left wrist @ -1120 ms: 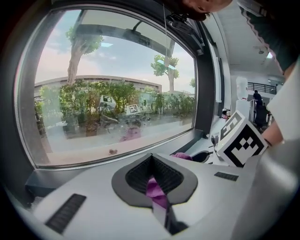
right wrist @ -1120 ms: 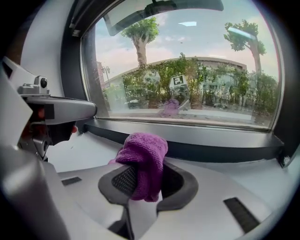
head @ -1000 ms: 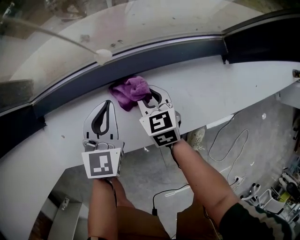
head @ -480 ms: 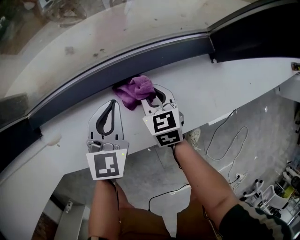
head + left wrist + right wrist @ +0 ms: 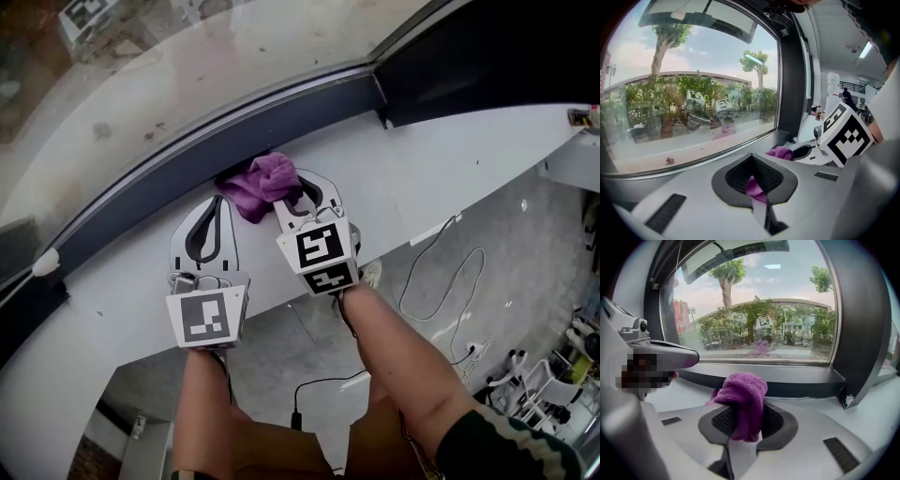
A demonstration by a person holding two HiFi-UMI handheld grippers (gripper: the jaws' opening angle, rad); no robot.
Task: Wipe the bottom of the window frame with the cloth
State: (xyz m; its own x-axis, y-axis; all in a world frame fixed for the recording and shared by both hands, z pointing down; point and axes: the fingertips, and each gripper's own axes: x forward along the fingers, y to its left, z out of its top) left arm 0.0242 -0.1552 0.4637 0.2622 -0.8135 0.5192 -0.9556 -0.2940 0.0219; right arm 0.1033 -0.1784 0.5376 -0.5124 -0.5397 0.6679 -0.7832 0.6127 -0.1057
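Dark bottom rail of the window frame [image 5: 187, 167]: runs slantwise across the head view, with the glass pane [image 5: 187, 66] beyond it and the white sill surface [image 5: 450, 159] in front. Left gripper [image 5: 211, 220]: lies on the sill just in front of the rail, fingers closed together. A small purple patch shows where they meet in the left gripper view; what it is cannot be told. Crumpled purple knitted cloth [image 5: 261, 183]: on the sill, bunched against the lower edge of the rail, just right of the left gripper's tips. Right gripper [image 5: 298, 192]: close beside the left one, fingers pinched shut on the cloth. A fold of the cloth hangs down between them in the right gripper view. Dark upright post [image 5: 487, 56]: meets the rail at the far right. Grey floor [image 5: 525, 262]: below the sill edge, with loose cables lying on it.
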